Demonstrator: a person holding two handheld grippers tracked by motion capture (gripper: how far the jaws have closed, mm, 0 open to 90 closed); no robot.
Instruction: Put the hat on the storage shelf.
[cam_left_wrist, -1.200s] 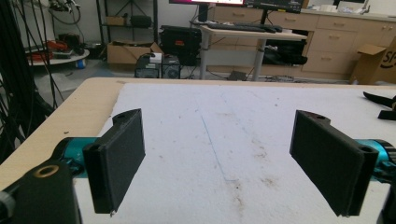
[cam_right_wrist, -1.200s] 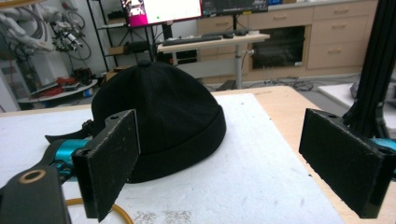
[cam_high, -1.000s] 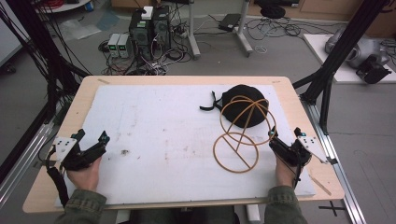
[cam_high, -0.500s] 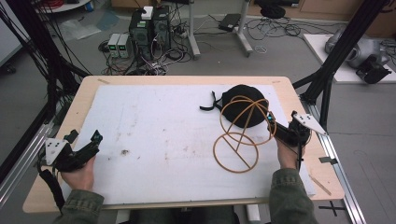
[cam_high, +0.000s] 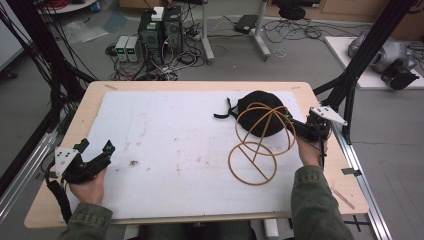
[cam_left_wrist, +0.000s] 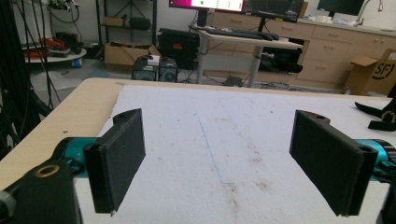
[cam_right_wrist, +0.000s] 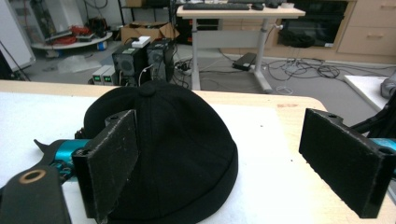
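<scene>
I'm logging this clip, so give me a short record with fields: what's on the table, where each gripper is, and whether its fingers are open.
surface: white sheet on a wooden table
cap: black cap, crown up, right rear of the sheet
stand: wire stand, tan hoops, beside the cap on the near side
right gripper: fingers open, aimed at the cap, not touching it
left gripper: fingers open, over bare sheet at the near left corner

A lab or workshop: beyond the far edge of the pale wooden tabletop (cam_high: 320, 90) stand black computer towers (cam_high: 161, 27) amid tangled floor cables (cam_high: 295, 30), with black metal rig struts (cam_high: 365, 55) at right and a monitor-topped standing desk (cam_left_wrist: 233, 39) farther off.
</scene>
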